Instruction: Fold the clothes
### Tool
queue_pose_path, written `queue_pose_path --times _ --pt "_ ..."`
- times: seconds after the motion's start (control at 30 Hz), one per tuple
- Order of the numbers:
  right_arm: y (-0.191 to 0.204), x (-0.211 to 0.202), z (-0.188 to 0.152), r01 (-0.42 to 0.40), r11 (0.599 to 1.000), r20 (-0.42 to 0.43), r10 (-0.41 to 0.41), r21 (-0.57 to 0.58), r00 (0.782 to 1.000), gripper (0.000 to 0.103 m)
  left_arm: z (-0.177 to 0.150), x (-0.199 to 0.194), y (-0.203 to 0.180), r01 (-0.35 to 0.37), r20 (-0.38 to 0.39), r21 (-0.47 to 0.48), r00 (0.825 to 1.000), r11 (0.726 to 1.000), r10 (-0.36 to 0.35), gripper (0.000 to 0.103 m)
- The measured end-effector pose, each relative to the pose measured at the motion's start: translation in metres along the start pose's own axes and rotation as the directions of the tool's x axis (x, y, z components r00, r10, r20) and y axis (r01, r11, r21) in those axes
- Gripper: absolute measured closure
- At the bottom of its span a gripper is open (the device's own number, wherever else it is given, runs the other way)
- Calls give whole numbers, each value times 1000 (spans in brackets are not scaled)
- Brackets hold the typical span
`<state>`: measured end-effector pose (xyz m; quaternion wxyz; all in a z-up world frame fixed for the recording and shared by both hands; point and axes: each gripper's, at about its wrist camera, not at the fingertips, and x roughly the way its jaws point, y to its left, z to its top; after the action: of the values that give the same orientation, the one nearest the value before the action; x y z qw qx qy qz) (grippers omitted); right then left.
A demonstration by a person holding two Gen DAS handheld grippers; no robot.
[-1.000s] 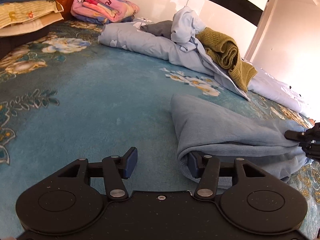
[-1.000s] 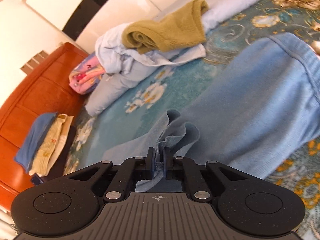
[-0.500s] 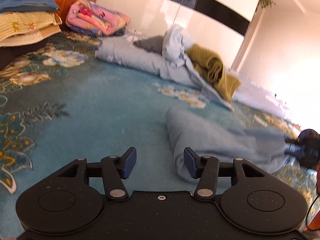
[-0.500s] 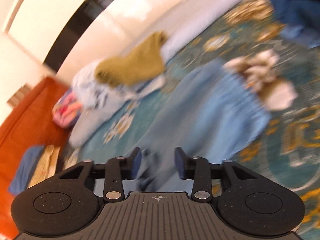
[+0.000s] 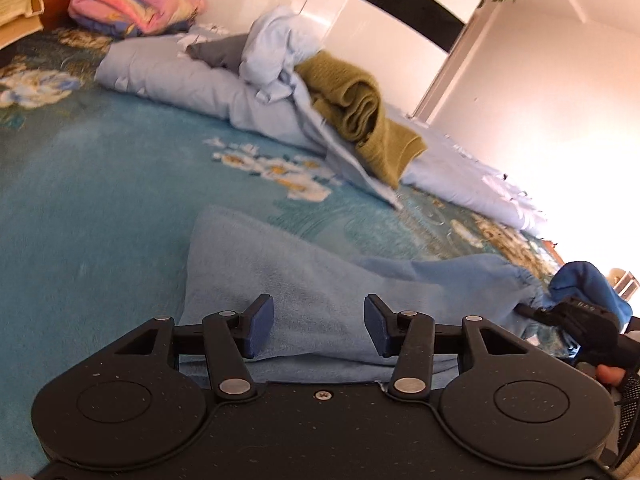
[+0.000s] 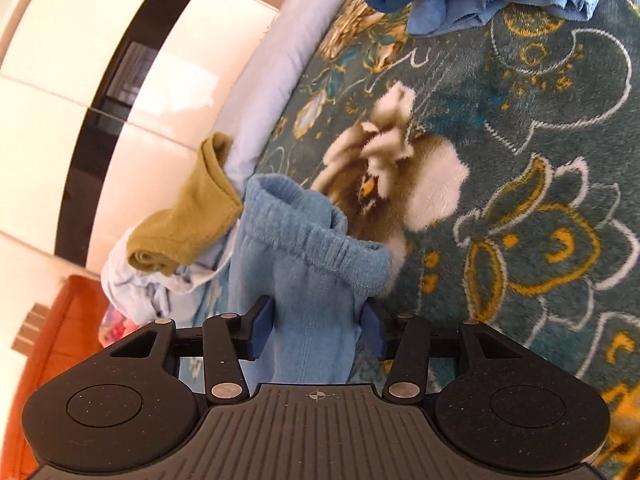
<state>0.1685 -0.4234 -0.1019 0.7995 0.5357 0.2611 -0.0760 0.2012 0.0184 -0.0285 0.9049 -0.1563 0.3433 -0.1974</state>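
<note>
Left wrist view: a teal plush bedspread with cream and gold flowers (image 5: 100, 208) is seen spread over the bed, and on it the light blue fleece trousers (image 5: 320, 280) are laid half folded, well apart from the rumpled pale blue sheet with an olive knitted garment (image 5: 360, 108) heaped at the far side. The elastic waistband (image 6: 316, 236) is seen in the right wrist view between the fingers of the right hand-held gripper (image 6: 316, 332), whose jaws have just been opening; no pinch is made. The left hand-held gripper (image 5: 318, 328) is held spread above the cloth, nothing gripped. With both ends free, the fold could be judged likely to slump or be dragged askew if fleece is snagged by a pad.
</note>
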Motion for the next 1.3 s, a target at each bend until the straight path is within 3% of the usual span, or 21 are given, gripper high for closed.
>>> queue_pose_path --times 0.17,0.23,0.37,0.47,0.53,0.63,0.83,1.03,1.17,1.3 --pt "8 6 0 25 999 14 -25 -20 1000 58 -9 7 8 -14 -35 -9 999 1000 14 56" --pt "16 7 -1 41 999 21 -41 -34 999 84 -8 -3 11 -4 -20 -20 1000 1000 4 56" --pt "49 -2 -5 35 987 67 -24 -160 997 94 -5 -32 25 3 37 -58 999 998 -1 56" --pt "95 -11 -17 25 939 96 9 -343 995 95 -5 -58 45 -13 84 -116 996 993 23 56" --pt "126 -20 -29 10 884 105 44 -468 993 95 -6 -73 59 -26 108 -161 993 987 44 55" --pt "173 -29 -58 -26 768 89 107 -640 990 95 -8 -93 79 -40 135 -219 988 975 71 55" --pt "233 -7 -133 -112 528 -52 128 -842 990 95 -15 -117 104 -54 156 -287 982 957 102 55" --pt "237 36 -216 -155 384 -180 -29 -910 983 95 -23 -130 115 -65 145 -310 983 949 115 54" --pt "231 42 -262 -143 269 -181 -121 -952 976 95 -24 -135 117 -56 147 -305 984 951 105 52" --pt "226 30 -283 -154 158 -180 -164 -975 970 90 -19 -126 109 -12 142 -308 988 951 58 52"
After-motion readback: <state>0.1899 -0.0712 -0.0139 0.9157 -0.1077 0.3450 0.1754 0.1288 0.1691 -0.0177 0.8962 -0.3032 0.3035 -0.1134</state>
